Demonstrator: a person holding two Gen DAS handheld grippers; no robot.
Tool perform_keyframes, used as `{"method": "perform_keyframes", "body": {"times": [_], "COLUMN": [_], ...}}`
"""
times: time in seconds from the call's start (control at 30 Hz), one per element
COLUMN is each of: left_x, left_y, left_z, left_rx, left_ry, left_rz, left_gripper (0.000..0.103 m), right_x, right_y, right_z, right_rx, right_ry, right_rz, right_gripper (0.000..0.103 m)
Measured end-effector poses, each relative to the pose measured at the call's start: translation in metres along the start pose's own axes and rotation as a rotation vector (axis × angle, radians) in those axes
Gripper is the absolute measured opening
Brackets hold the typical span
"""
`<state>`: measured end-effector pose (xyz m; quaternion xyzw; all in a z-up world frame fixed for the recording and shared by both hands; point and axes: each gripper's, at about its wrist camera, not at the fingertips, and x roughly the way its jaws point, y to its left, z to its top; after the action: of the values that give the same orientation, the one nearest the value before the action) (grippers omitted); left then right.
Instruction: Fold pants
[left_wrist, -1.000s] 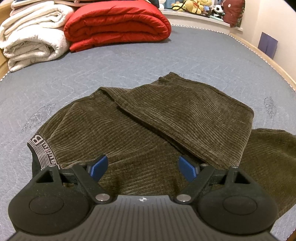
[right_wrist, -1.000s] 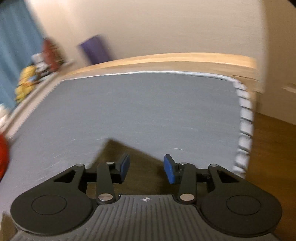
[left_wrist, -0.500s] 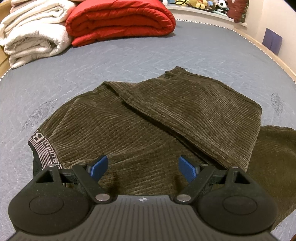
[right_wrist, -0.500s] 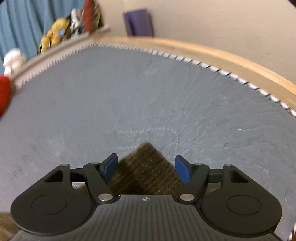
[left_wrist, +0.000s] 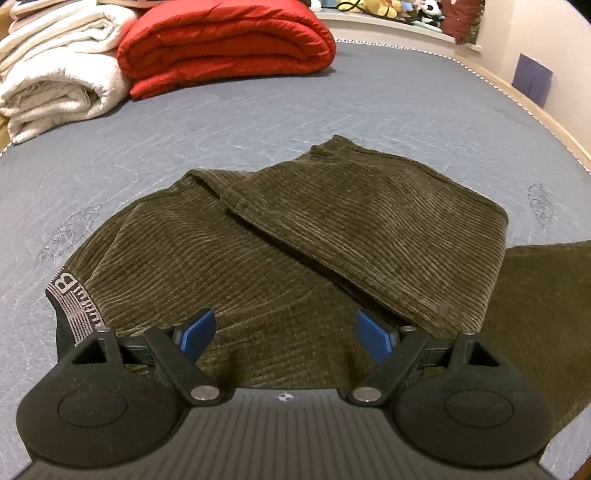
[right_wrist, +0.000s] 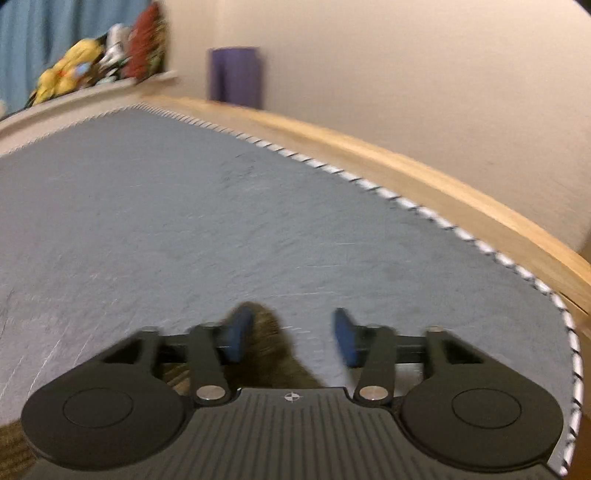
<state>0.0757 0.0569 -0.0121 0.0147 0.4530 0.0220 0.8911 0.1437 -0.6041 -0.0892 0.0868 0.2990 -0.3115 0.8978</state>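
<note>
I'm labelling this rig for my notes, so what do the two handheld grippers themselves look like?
Both look alike. The left gripper and right gripper are matte black plastic, each with a ribbed centre plate bearing a small crosshair mark, two round disc housings, silver pivot screws on the linkage arms, and blue finger pads. No cables, sleeves or hands show.

bed: grey mattress (left_wrist: 369, 103) | frame: wood (right_wrist: 406, 166) | wall: cream (right_wrist: 406, 74) | curtain: probably blue (right_wrist: 22, 37)

Both wrist cameras look down close over the bed (left_wrist: 332, 103); the left faces the pants (left_wrist: 295, 240), the right, blurred, their corner (right_wrist: 269, 350) at lower centre.
</note>
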Motion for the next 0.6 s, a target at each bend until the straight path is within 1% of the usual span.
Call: {"method": "perform_keyframes", "body": {"times": [0.07, 0.13, 0.17, 0.23, 0.27, 0.3, 0.33, 0.37, 0.4, 0.43, 0.47, 0.5, 0.6], "left_x": [-0.003, -0.005, -0.004, 0.001, 0.007, 0.021, 0.036, 0.05, 0.051, 0.048, 0.043, 0.036, 0.01], "left_y": [0.004, 0.009, 0.011, 0.014, 0.015, 0.015, 0.017, 0.017, 0.016, 0.011, 0.007, 0.005, -0.003], "left_z": [-0.003, -0.006, -0.008, -0.014, -0.018, -0.024, -0.033, -0.04, -0.047, -0.046, -0.045, -0.043, -0.034], "left_rx": [-0.002, -0.009, -0.012, -0.013, -0.007, 0.001, 0.005, 0.012, 0.041, 0.078, 0.091, 0.083, 0.064], "left_ry": [-0.003, -0.003, 0.0, 0.011, 0.021, 0.058, 0.123, 0.192, 0.158, 0.155, 0.153, 0.145, 0.077], "left_rz": [-0.012, -0.032, -0.048, -0.085, -0.102, -0.116, -0.12, -0.114, -0.116, -0.097, -0.081, -0.078, -0.126], "left_gripper": [0.087, 0.087, 0.087, 0.086, 0.081, 0.075, 0.071, 0.069, 0.07, 0.07, 0.069, 0.069, 0.069], "right_x": [-0.01, -0.022, -0.024, -0.026, -0.026, -0.023, -0.023, -0.031, -0.037, -0.043, -0.054, -0.064, -0.101], "right_y": [-0.01, -0.021, -0.028, -0.038, -0.043, -0.047, -0.051, -0.053, -0.056, -0.058, -0.059, -0.061, -0.053], "right_z": [0.003, -0.001, -0.007, -0.019, -0.027, -0.035, -0.043, -0.05, -0.049, -0.046, -0.041, -0.036, -0.019], "right_rx": [0.026, 0.021, 0.017, 0.002, -0.012, -0.032, -0.053, -0.058, -0.056, -0.054, -0.038, -0.013, 0.023], "right_ry": [-0.03, -0.048, -0.045, -0.009, 0.026, 0.066, 0.102, 0.105, 0.099, 0.093, 0.069, 0.042, -0.03], "right_rz": [-0.004, 0.0, 0.017, 0.048, 0.06, 0.049, 0.018, 0.005, -0.002, -0.015, -0.019, -0.006, 0.049], "right_gripper": [0.057, 0.057, 0.057, 0.057, 0.057, 0.057, 0.057, 0.057, 0.057, 0.058, 0.058, 0.058, 0.058]}}
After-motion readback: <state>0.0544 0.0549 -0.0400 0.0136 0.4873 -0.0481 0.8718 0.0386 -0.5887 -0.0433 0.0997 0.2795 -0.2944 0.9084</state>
